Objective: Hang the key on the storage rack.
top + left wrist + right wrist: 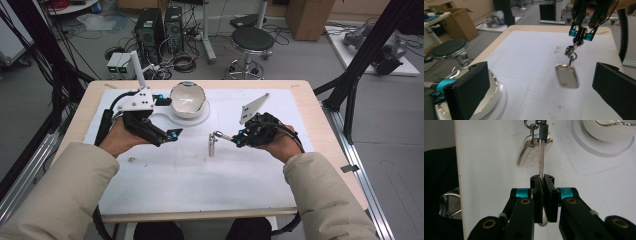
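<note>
A silvery keychain (212, 144) hangs near the middle of the white mat: a ring (540, 157), a clasp and a flat rectangular tag (566, 77). My right gripper (235, 139) is shut on the ring, with the tag (534, 150) dangling below its tips (543, 186). Whether the tag touches the mat I cannot tell. My left gripper (169, 116) stands open to the left of the keychain, next to a white bowl (188, 99) on a white plate (200, 119). Between its wide jaws (540, 92) I see the tag and the right gripper (581, 35) farther off.
The white mat (190, 175) covers most of the wooden table (305, 90). Bowl and plate sit at the back centre, and the plate rim (499, 97) lies beside my left jaw. A black stool (252, 40) and computer towers (150, 30) stand beyond the far edge.
</note>
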Action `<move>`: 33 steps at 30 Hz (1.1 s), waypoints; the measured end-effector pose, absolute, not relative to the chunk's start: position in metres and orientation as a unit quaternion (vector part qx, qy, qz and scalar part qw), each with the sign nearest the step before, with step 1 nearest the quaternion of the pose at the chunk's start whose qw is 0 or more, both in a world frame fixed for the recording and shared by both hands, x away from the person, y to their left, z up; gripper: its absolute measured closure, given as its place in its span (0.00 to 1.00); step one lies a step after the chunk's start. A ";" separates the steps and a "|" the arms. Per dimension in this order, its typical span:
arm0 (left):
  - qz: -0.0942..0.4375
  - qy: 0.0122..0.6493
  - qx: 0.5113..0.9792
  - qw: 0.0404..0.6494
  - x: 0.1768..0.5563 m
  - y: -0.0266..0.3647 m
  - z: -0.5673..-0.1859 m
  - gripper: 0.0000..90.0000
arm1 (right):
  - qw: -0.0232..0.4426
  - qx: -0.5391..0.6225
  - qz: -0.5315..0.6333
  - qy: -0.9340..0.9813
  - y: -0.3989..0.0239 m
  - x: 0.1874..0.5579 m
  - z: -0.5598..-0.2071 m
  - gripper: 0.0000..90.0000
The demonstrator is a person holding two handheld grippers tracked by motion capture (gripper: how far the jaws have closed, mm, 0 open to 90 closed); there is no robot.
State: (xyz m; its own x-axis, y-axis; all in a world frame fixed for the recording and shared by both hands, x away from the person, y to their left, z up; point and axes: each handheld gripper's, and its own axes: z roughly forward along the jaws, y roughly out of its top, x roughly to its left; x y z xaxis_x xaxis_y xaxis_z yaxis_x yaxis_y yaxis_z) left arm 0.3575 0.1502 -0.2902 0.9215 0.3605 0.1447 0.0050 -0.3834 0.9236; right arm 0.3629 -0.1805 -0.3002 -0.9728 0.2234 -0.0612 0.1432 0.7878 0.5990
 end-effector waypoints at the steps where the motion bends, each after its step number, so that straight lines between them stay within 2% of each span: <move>1: 0.159 0.106 0.821 0.538 0.357 0.146 -0.291 0.02 | 0.063 0.090 0.312 0.944 -0.179 0.363 -0.300 0.97; 18: 0.105 0.045 0.879 0.462 0.348 0.092 -0.310 0.02 | 0.030 0.025 0.308 0.951 -0.146 0.356 -0.306 0.97; 28: 0.065 0.025 0.899 0.432 0.344 0.073 -0.319 0.16 | 0.023 0.017 0.302 0.953 -0.141 0.352 -0.308 0.97; 33: 0.050 0.018 0.906 0.421 0.341 0.071 -0.321 0.33 | 0.022 0.013 0.299 0.954 -0.139 0.352 -0.308 0.97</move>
State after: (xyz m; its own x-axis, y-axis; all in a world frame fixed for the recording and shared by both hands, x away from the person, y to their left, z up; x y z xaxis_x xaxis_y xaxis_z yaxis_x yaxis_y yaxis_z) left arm 0.3412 0.0705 -0.3212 0.9943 0.0744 0.0762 -0.0102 -0.6457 0.7635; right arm 0.3516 -0.1390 -0.3084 -0.9987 0.0375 -0.0337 0.0116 0.8209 0.5710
